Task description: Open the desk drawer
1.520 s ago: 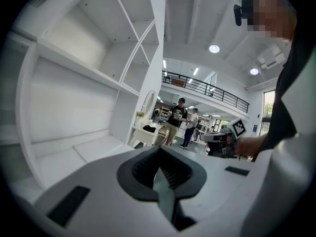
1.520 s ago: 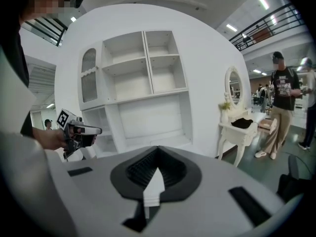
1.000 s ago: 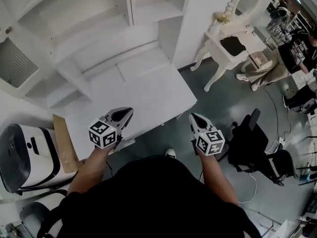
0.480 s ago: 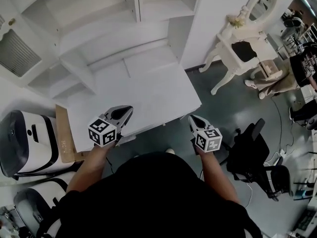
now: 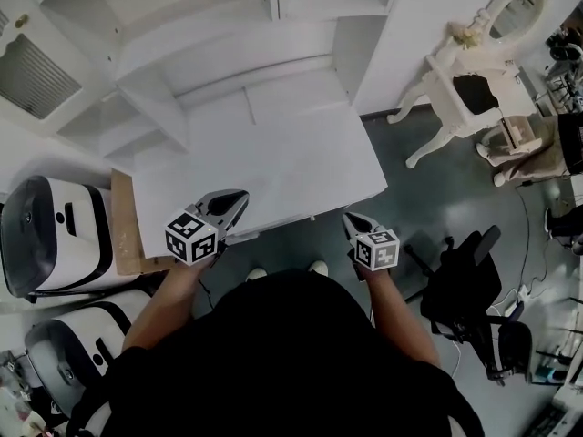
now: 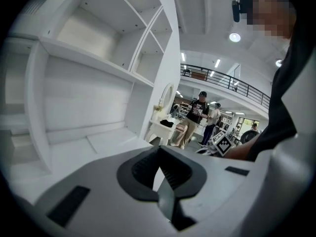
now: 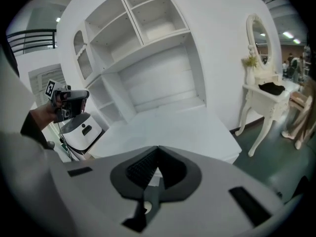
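Both tongs clenched, nothing in either. The left gripper (image 5: 235, 200) hangs over the near edge of the white desk (image 5: 273, 167), jaws pressed tip to tip. The right gripper (image 5: 350, 219) sits just off that front edge, jaws together too, touching nothing. The desk drawer: only the desk's front edge shows between the grippers, and the drawer front can't be made out.

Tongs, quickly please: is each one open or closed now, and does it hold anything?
Left tongs: closed, holding nothing.
Right tongs: closed, holding nothing.
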